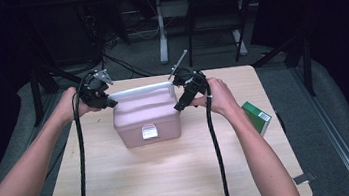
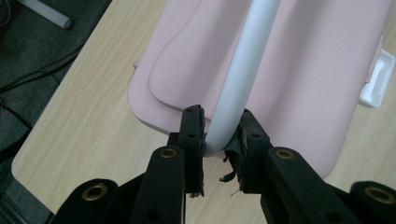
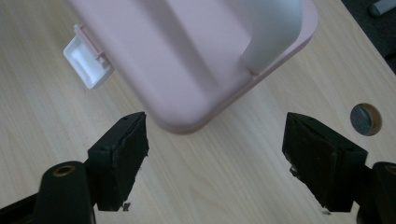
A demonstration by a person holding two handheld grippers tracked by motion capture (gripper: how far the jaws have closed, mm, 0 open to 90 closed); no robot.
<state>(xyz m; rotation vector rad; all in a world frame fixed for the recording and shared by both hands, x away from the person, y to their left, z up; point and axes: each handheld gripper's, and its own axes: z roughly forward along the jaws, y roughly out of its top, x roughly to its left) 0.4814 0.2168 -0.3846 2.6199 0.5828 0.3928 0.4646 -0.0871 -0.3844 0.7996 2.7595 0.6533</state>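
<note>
Pink plastic storage box (image 1: 146,117) with a white carrying handle (image 2: 243,70) sits near the middle of the wooden bench (image 1: 172,179), a little toward its far edge, with a small label on the wall that faces the person. A white latch tab (image 2: 376,79) sticks out from one long side of its lid; the right gripper view shows the same tab (image 3: 88,63) beside the lid's edge.

At the box's left end, the left claw (image 2: 223,133) is clamped on the handle just where the white bar curves down toward the lid, one pad pressing on each side of it. In the high view that claw (image 1: 110,103) meets the box's upper left corner, with the person's left hand (image 1: 70,104) behind it.

At the other end, the right claw (image 3: 215,140) stands wide apart and holds nothing: bare bench lies between its two pads, and the rounded corner of the pink lid and the handle's other foot lie just beyond them, apart from both. From above, this claw (image 1: 183,102) hangs just beside the box's right end, tilted down toward it, carried by the right hand (image 1: 220,96).

A green carton (image 1: 257,117) lies near the bench's right edge, well apart from the box. A round cable hole (image 3: 365,119) is set into the benchtop close to the right claw.
</note>
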